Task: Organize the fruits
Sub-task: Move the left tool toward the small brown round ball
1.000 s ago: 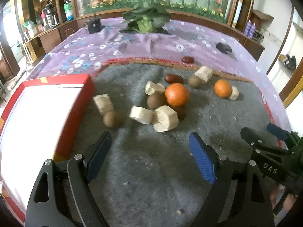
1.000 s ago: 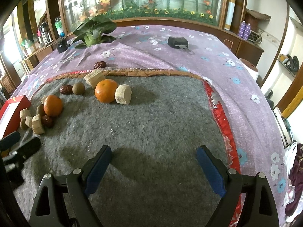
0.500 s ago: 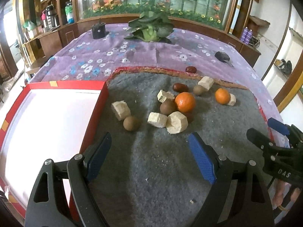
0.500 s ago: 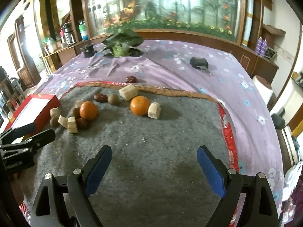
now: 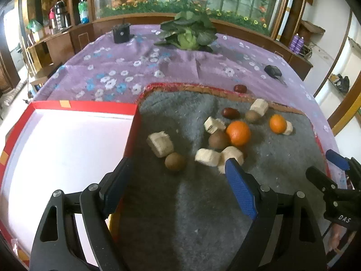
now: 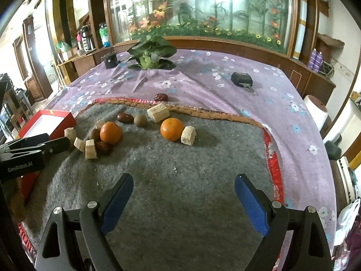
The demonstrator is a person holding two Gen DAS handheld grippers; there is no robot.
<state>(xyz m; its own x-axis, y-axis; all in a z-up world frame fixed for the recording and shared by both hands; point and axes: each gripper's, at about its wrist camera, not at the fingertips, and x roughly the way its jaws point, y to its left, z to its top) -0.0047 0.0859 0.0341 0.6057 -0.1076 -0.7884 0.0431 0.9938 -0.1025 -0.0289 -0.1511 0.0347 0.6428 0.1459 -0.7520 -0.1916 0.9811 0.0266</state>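
Note:
Fruits lie scattered on a grey felt mat [image 5: 185, 214]: two oranges [image 5: 238, 133] [image 5: 277, 123], brown round fruits [image 5: 175, 161] [image 5: 218, 139], dark red dates [image 5: 230, 113] and several pale cut chunks [image 5: 160, 144]. A red-rimmed white tray [image 5: 133, 131] sits left of the mat. My left gripper [image 5: 178, 180] is open and empty, above the mat just short of the nearest brown fruit. My right gripper [image 6: 183, 194] is open and empty over bare mat, the oranges [image 6: 172, 129] [image 6: 110, 132] ahead of it. Each gripper shows at the edge of the other's view.
The mat lies on a purple flowered tablecloth [image 5: 126, 67]. One date [image 5: 239, 88] sits off the mat on the cloth. A leafy plant [image 5: 188, 33], a black box [image 5: 121, 32] and a small black device [image 5: 273, 71] stand farther back. Wooden cabinets ring the table.
Both grippers have risen and pulled back, so the fruits look farther away and more of the table and tray shows. The jaws stay open. No fruit has moved.

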